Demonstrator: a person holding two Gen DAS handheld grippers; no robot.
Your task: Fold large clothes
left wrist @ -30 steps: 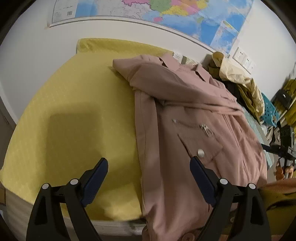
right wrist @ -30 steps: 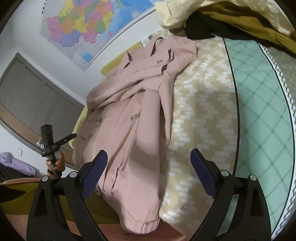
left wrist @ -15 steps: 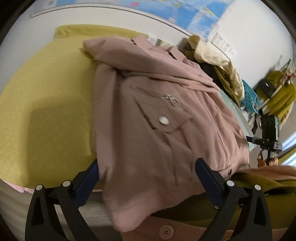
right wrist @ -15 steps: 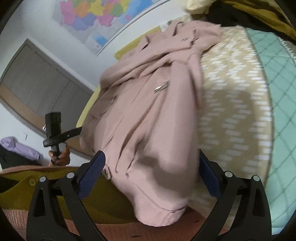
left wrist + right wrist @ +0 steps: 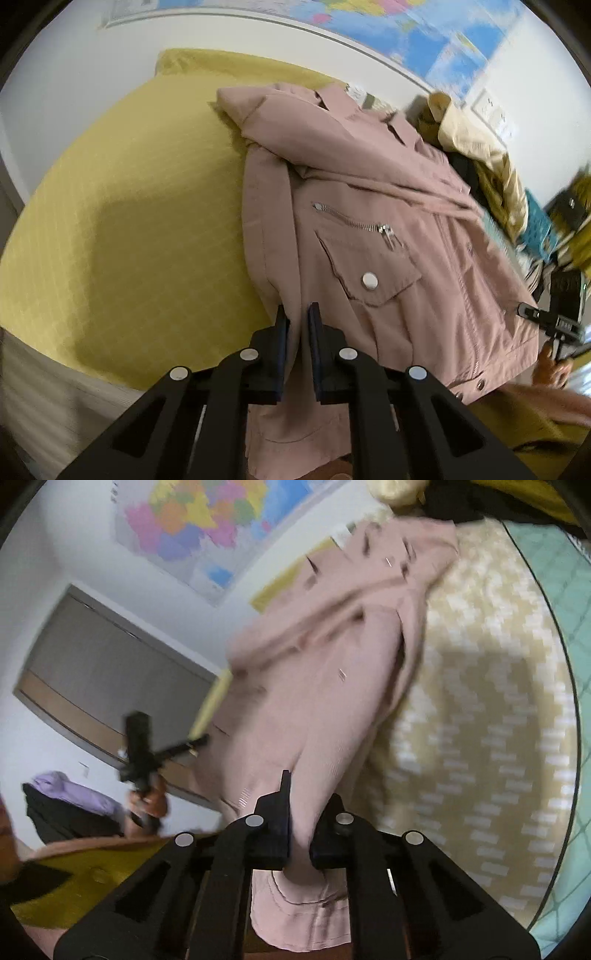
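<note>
A dusty-pink jacket (image 5: 369, 206) with a zip and a snap pocket lies front up on the bed, its hem hanging over the near edge. My left gripper (image 5: 297, 314) is at the hem's left side. Its jaws are closing and the pads pinch a fold of the pink fabric. In the right wrist view the same jacket (image 5: 325, 672) runs away from me, blurred. My right gripper (image 5: 308, 794) is at the hem's right side, its jaws also closing with the fabric bunched tight between them.
A yellow cover (image 5: 129, 221) lies left of the jacket, a beige patterned blanket (image 5: 461, 720) and a teal quilt (image 5: 569, 590) to its right. A clothes pile (image 5: 476, 155) sits by the wall under a map (image 5: 406, 26). A grey sliding door (image 5: 103, 672) stands beyond.
Both grippers stood wide open over the hem and have now closed on the jacket's fabric. Both have moved closer in over the hem.
</note>
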